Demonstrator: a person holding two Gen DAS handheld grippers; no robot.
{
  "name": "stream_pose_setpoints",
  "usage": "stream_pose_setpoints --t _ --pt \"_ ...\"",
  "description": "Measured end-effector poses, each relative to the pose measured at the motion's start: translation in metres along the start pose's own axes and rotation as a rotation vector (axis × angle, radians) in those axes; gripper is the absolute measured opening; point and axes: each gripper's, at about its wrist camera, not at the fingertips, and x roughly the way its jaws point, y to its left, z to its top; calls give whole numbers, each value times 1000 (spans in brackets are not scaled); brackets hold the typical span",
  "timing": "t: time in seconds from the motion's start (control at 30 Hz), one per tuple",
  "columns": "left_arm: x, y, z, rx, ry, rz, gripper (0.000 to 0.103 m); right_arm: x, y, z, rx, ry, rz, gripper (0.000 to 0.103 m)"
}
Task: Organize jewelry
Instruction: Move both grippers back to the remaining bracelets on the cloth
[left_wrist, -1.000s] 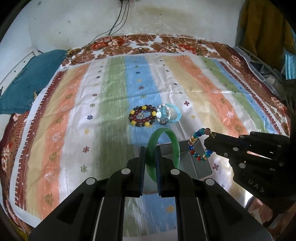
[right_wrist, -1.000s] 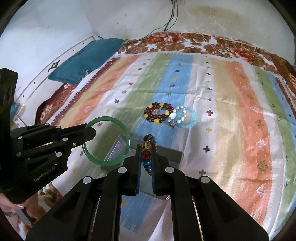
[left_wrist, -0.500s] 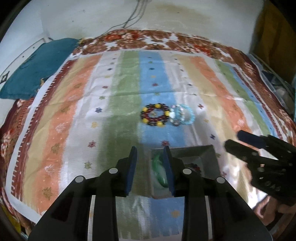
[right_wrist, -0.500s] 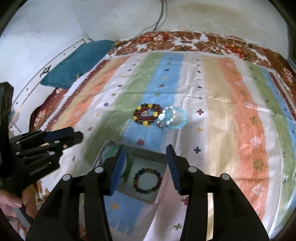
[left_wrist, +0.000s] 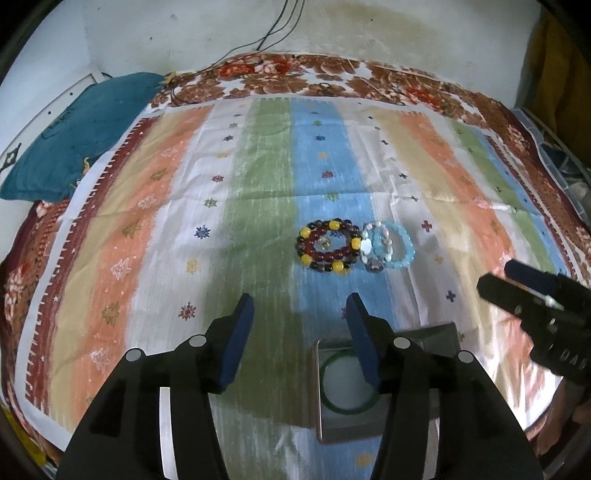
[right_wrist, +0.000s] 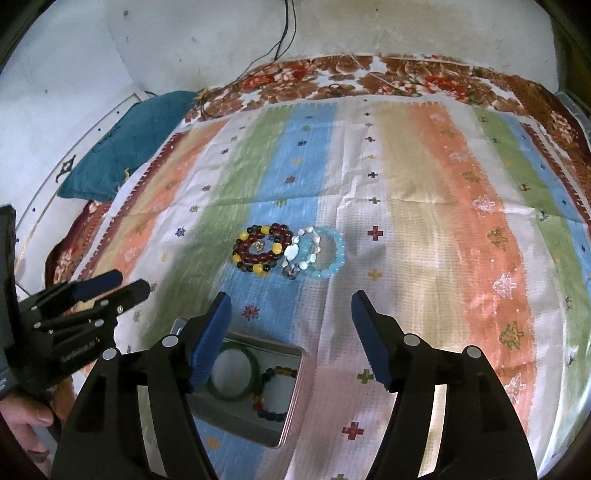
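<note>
both the left gripper (left_wrist: 299, 306) and right gripper (right_wrist: 291, 306) are opening, empty. green bangle (right_wrist: 231, 373) lies in the tin (right_wrist: 291, 402); red-and-yellow bead bracelet (right_wrist: 262, 253) mid-cloth, touching the blue bracelet (right_wrist: 325, 256), so a grab risks snagging both.

Soft daylight, glare at lower right, slight motion blur, strong fisheye bending, dark vignetted corners

On the bed (right_wrist: 424, 229): tin (right_wrist: 291, 402) near the front edge, holding bangle (right_wrist: 231, 395) left, beaded bracelet (right_wrist: 271, 408) right. Behind it, two more bracelets (right_wrist: 288, 253) touching, mid-bed.
</note>
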Motion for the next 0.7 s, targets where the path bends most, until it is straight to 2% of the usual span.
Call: stream_pose_setpoints --t 0.1,0.63,0.7 --pt "6 -1 5 2 0 0 57 5 -2 2 2 12 3 67" --pt "40 3 26 -11 39 13 58 37 -11 17 22 51 18 67" --pt "44 3 28 1 39 36 58 42 -11 18 22 60 20 68"
